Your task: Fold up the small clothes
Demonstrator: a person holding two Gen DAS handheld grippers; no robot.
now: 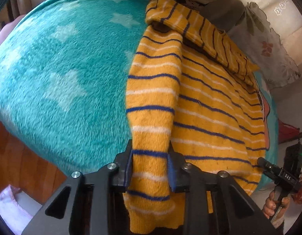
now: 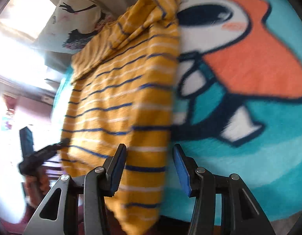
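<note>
A yellow garment (image 1: pixel 205 105) with blue and white stripes lies on a teal fleece blanket (image 1: pixel 59 74). One long strip of it (image 1: pixel 153 90), a sleeve or a folded side edge, runs toward me over the garment's left side. My left gripper (image 1: pixel 151 152) is shut on the near end of that strip, with both blue pads against the cloth. In the right wrist view the same garment (image 2: pixel 119 98) shows blurred. My right gripper (image 2: pixel 150 150) stands open over its right-hand edge: cloth touches the left pad, and a gap is left at the right pad (image 2: pixel 181 166).
The blanket bears white stars and, on the right, a cartoon figure with an orange patch (image 2: pixel 254 58). Printed pillows (image 1: pixel 268 45) lie beyond the garment. Wooden boards (image 1: pixel 17 160) show past the blanket's near left edge. A hand (image 1: pixel 272 205) holds the other gripper at the far right.
</note>
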